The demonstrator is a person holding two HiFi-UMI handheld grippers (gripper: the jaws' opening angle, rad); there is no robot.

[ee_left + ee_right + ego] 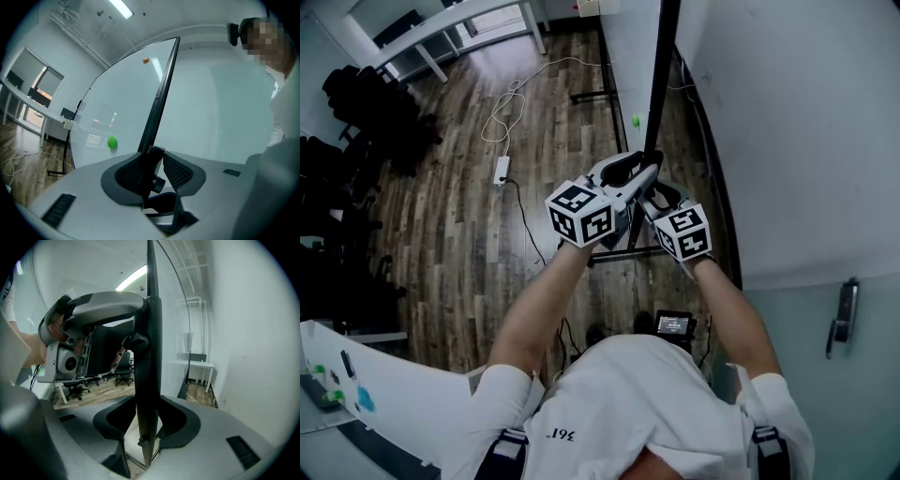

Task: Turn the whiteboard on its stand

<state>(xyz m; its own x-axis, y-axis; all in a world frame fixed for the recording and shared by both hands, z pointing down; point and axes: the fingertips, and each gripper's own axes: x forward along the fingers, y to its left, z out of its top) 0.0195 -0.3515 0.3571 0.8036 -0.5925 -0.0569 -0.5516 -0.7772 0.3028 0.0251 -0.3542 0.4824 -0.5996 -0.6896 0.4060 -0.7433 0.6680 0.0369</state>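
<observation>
Left gripper (154, 161) and right gripper (147, 423), each clamped on the whiteboard's (122, 108) dark side edge, which rises upright from between the fingers (180, 420).

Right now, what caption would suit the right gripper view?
Right gripper clamps the whiteboard's dark edge frame; the left gripper grips the same frame farther along.

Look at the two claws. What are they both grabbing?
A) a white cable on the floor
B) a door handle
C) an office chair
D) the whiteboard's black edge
D: each gripper view shows the whiteboard's black edge pinched between the jaws of the left claw and of the right claw.
</observation>
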